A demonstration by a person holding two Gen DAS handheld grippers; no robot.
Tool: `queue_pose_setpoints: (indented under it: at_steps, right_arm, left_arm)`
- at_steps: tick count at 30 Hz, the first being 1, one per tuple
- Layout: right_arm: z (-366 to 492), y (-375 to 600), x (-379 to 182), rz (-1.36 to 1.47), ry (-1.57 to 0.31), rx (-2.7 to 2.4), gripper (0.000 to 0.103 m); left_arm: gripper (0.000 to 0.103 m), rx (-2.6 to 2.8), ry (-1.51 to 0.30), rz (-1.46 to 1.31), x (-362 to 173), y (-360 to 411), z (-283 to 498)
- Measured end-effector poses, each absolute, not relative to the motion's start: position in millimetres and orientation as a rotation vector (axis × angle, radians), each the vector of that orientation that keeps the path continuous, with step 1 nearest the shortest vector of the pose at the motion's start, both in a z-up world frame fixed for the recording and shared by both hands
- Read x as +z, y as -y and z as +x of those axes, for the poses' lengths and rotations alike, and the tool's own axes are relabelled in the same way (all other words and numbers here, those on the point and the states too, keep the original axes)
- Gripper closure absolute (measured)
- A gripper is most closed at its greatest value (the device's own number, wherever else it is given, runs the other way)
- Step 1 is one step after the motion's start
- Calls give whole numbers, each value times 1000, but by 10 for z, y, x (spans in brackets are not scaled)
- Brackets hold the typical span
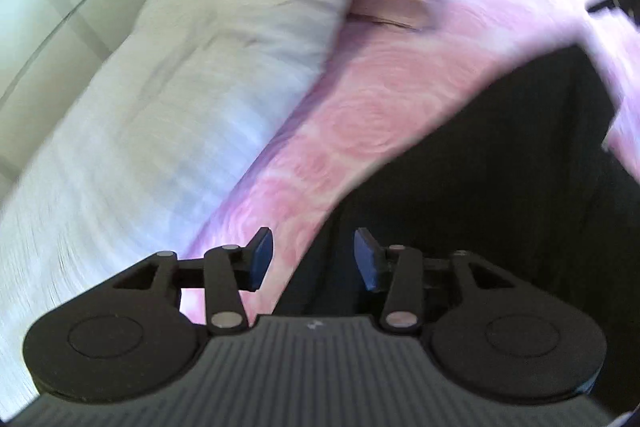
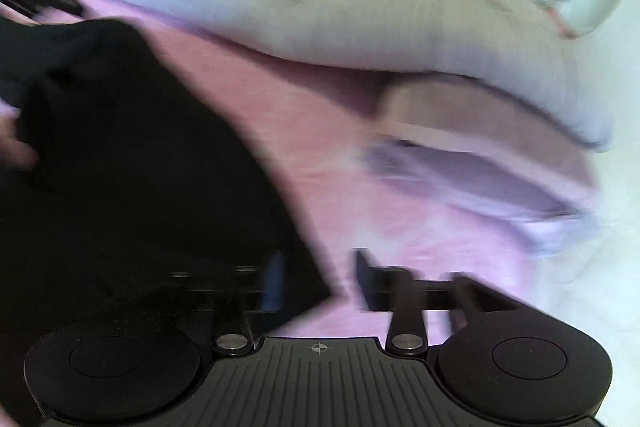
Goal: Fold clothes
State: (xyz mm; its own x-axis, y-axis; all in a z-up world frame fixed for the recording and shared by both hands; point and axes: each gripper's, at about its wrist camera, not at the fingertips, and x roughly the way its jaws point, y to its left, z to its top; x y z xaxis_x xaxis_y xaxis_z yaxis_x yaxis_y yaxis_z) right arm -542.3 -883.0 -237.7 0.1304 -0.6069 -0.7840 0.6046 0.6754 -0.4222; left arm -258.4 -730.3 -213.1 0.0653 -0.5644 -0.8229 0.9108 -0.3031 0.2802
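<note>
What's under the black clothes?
The black garment lies on a pink patterned bedsheet, which shows around its edges. Whatever is beneath its middle is covered, so I cannot tell. A white blanket lies beside it on the sheet.

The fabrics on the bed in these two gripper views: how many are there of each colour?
Black garment: 1
Pink patterned sheet: 1
White-grey quilt: 1
Folded beige-pink piece: 1
Folded lilac piece: 1
Total: 5 (both views are blurred, so the two folded pieces could be parts of one stack).
</note>
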Motion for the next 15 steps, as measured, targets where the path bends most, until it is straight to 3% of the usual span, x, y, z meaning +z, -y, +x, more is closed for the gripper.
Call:
queue_pose_setpoints:
  at_steps: [4,8,15]
  right_arm:
    - [-5448,8550,-2458,156,-1054,-829,51]
    - [-5633,7752,-2696,313,-1050,-778,49]
    - [-6413,6452,-3103,974,-854,-995,38]
  left_arm:
    - [44,-1531,-463,1100,-2224,6689,-2318]
    - [43,-1501,-400,1288,-2506,5742,-2389]
    - [41,-1740,-238,1513,-3024,4272,-2926]
